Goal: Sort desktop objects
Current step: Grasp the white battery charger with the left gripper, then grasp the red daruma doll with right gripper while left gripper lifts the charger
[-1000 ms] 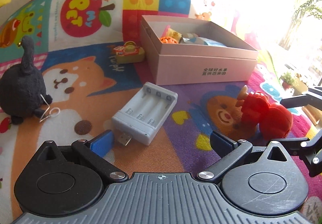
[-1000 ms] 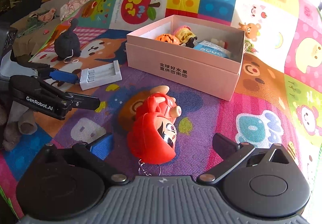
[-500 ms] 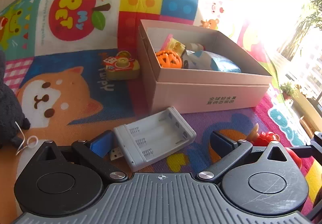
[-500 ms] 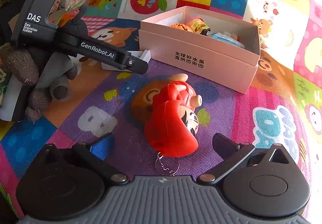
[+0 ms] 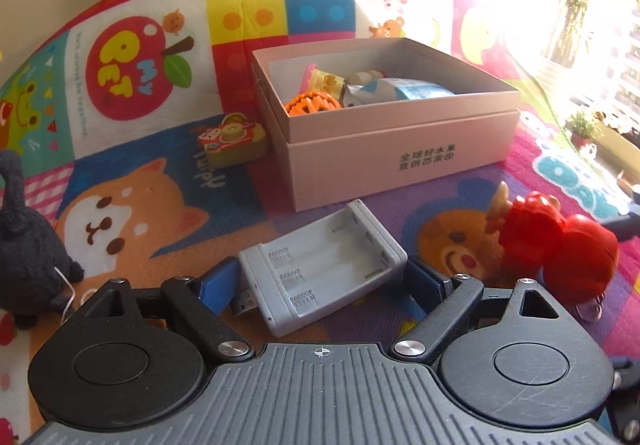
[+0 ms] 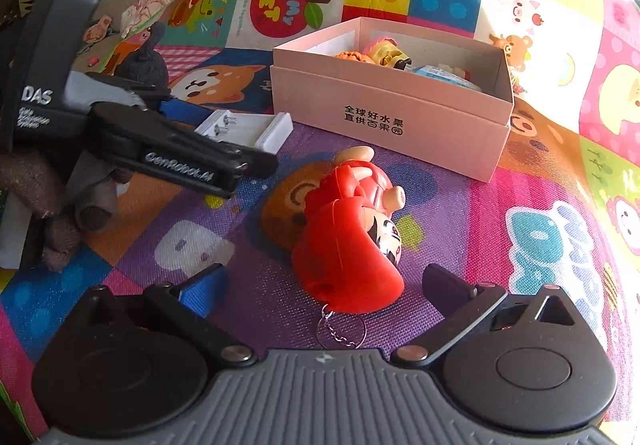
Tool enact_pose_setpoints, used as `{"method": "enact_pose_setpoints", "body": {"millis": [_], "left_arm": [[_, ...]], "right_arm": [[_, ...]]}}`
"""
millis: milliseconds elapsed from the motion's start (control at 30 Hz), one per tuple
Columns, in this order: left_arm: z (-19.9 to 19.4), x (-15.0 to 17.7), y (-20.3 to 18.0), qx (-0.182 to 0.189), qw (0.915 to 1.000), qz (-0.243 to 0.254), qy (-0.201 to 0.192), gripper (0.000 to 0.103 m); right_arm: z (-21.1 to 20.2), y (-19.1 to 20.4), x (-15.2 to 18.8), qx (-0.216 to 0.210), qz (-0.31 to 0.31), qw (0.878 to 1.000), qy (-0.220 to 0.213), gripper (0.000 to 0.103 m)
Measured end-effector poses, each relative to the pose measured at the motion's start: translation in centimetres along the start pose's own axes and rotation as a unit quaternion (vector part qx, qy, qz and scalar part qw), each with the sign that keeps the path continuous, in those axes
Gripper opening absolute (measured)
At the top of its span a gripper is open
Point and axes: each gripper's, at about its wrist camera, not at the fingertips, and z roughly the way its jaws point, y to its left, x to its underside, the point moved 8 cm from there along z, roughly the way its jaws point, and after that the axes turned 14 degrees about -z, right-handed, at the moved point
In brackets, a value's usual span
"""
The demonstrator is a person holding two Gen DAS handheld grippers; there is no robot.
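A cartoon-printed play mat point(image 5: 132, 181) covers the surface. On it stands an open pink cardboard box point(image 5: 400, 149) holding an orange pumpkin toy point(image 5: 314, 103) and a blue-white packet point(image 5: 404, 91). The left gripper point(image 5: 322, 277) has its fingers either side of a grey battery charger point(image 5: 320, 271), pads touching its ends. The right gripper point(image 6: 320, 281) is spread wide around a red doll keychain point(image 6: 352, 237) lying on the mat, not touching it. A small toy camera point(image 5: 232, 141) sits just beside the box.
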Motion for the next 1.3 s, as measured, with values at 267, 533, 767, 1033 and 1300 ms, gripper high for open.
{"method": "enact_pose_setpoints", "body": {"millis": [267,533,767,1033,1300], "left_arm": [[-3.6,1.0,2.6,-0.013,0.9971,0.071,-0.026,0.097],[-4.1,1.6,2.9,0.000,0.9992,-0.040,-0.004,0.101],[-1.2,0.8,3.0,-0.030,0.9974,-0.066,-0.004,0.101],[-1.5,0.8,2.9,-0.019,0.9974,-0.069,-0.011,0.098],[-1.8,0.8,3.3,-0.013,0.9964,-0.083,-0.013,0.099]], "right_arm": [[0.4,0.4,-0.3,0.033,0.023,0.999,0.014,0.103],[0.2,0.7,-0.3,0.040,0.020,0.999,0.008,0.103],[-0.5,1.1,-0.5,0.043,-0.018,0.999,0.000,0.103],[-3.0,1.5,-2.4,0.018,-0.035,0.998,-0.046,0.103],[-4.6,4.5,-3.7,-0.030,-0.075,0.993,-0.081,0.103]]}}
